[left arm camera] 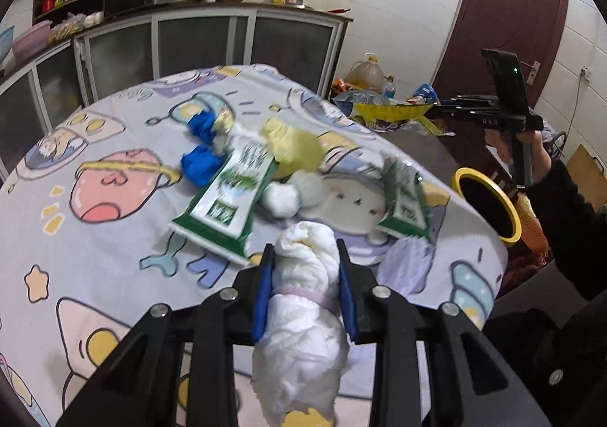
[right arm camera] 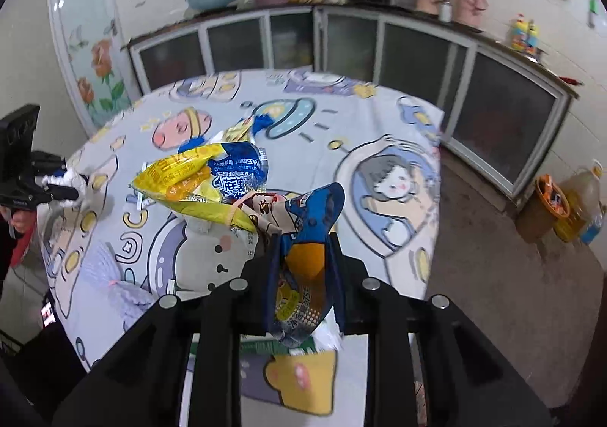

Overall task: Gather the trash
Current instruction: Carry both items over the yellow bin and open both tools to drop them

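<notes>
My left gripper is shut on a white crumpled tissue wad above the near part of the table. Ahead lie a green-white carton, a second flattened carton, blue wads, a yellow wrapper and white tissue balls. My right gripper is shut on a blue-and-orange snack wrapper, with a yellow-blue wrapper hanging with it. The right gripper also shows in the left wrist view, holding wrappers over the table's far right edge.
The table wears a cartoon-print cloth. A yellow-rimmed bin stands off the table's right side. Kitchen cabinets run behind. An oil jug and an orange basket sit on the floor.
</notes>
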`<state>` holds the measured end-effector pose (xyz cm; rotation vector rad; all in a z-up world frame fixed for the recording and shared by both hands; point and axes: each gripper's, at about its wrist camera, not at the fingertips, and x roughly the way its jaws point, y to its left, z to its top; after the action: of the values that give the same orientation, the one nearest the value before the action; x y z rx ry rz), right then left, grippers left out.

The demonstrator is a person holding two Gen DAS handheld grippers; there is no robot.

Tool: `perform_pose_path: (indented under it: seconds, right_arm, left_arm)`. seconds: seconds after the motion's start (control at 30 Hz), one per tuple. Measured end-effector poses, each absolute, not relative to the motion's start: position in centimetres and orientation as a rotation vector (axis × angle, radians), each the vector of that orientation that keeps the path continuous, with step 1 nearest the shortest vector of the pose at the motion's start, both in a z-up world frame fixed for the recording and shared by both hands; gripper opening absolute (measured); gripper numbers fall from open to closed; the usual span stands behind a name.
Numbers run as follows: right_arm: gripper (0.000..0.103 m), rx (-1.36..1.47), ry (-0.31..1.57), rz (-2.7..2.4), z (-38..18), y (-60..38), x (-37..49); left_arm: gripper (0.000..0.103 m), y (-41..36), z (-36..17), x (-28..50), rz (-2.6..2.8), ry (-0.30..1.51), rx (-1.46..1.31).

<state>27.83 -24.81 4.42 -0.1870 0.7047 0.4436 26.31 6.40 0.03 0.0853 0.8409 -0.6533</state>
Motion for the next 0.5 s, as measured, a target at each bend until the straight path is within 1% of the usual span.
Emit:
perform_pose_path:
  seconds: [0.23,0.4,0.5]
  right_arm:
    - [0.023,-0.13,0.647,0.372,6.3,-31.2,23.1]
    - [0.023,-0.085,0.62,0.263,6.4,-36.6,18.7]
    - [0.023,-0.067,0.614,0.173,5.8,-39.7,15.7]
  left_arm:
    - [0.029,0.7,1.9,25.9,-0.745,0.799,0.116]
    - [0.029,-5.3,2.3,26.2,-0.852,0.786,0.151]
    - [0.029,-10.2,2.3,26.3,-0.949,0.78,0.174]
